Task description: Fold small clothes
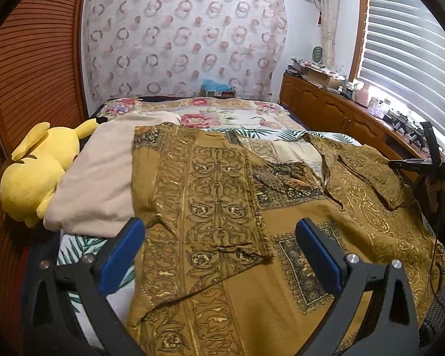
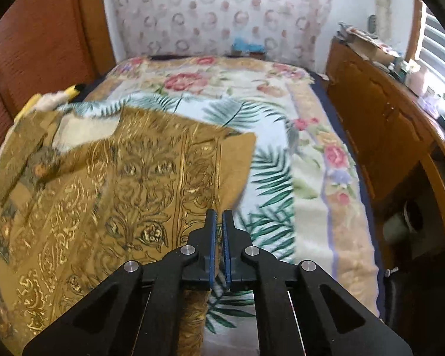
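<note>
An ochre garment [image 1: 296, 284] printed with gold and black ornament lies spread on the bed, one long panel [image 1: 213, 207] folded over its left part. My left gripper [image 1: 222, 237] hovers open above the near part, its blue pads [image 1: 124, 255] wide apart on either side of that panel. In the right wrist view the same garment [image 2: 118, 192] fills the left half. My right gripper [image 2: 219, 216] is shut, its tips right at the garment's right edge, where the cloth rises to meet them. The right gripper's black body [image 1: 430, 163] also shows at the far right of the left wrist view.
The bed has a floral and palm-leaf cover [image 2: 281, 178]. A yellow plush toy [image 1: 35, 172] and a beige pillow [image 1: 101, 178] lie on the left by a slatted wooden wall. A wooden cabinet [image 2: 379, 124] with clutter runs along the right under window blinds [image 1: 406, 53].
</note>
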Available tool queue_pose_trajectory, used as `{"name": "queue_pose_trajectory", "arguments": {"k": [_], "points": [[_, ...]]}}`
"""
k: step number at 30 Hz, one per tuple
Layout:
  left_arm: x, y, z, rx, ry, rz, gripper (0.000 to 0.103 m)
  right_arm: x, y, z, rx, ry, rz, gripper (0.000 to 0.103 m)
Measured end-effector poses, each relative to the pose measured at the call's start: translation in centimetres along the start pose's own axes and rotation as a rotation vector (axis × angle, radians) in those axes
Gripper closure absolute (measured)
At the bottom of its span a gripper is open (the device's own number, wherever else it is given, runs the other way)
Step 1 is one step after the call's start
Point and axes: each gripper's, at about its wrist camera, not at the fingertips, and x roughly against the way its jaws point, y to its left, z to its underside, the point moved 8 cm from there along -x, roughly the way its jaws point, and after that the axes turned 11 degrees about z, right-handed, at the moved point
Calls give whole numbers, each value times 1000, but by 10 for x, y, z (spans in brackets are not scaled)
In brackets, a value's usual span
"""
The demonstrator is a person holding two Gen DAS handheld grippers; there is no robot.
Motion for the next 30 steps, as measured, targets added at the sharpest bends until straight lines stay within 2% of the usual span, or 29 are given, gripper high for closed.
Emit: {"name": "queue_pose_trajectory", "arguments": {"k": [2,4,6,9,14,17,19,23,25,30], "points": [[0,5,-1,6,-1,-3,1,-1,-9,-1,3,-1,54,101],[-1,11,-3,15,1,-5,1,0,-15,-3,-32,-7,55,98],[-3,20,-5,19,8,-16,1,-1,-21,-8,-60,-22,48,74],[-6,33,-12,20,15,-20,1,-9,-17,-12,-73,-19,20,70],[-15,55,-24,15,32,-39,7,-31,-5,-15,-65,9,7,69],[-24,71,-29,22,51,-49,15,-42,0,-16,-57,21,8,69],[-29,79,-31,24,65,-52,25,-48,1,-14,-51,30,8,69],[-38,89,-40,8,80,-72,27,-53,1,-13,-61,18,10,69],[-47,93,-44,12,93,-65,36,-53,1,-13,-58,8,16,69],[-69,101,-52,6,127,-71,39,-52,1,-11,-65,-6,8,68]]}}
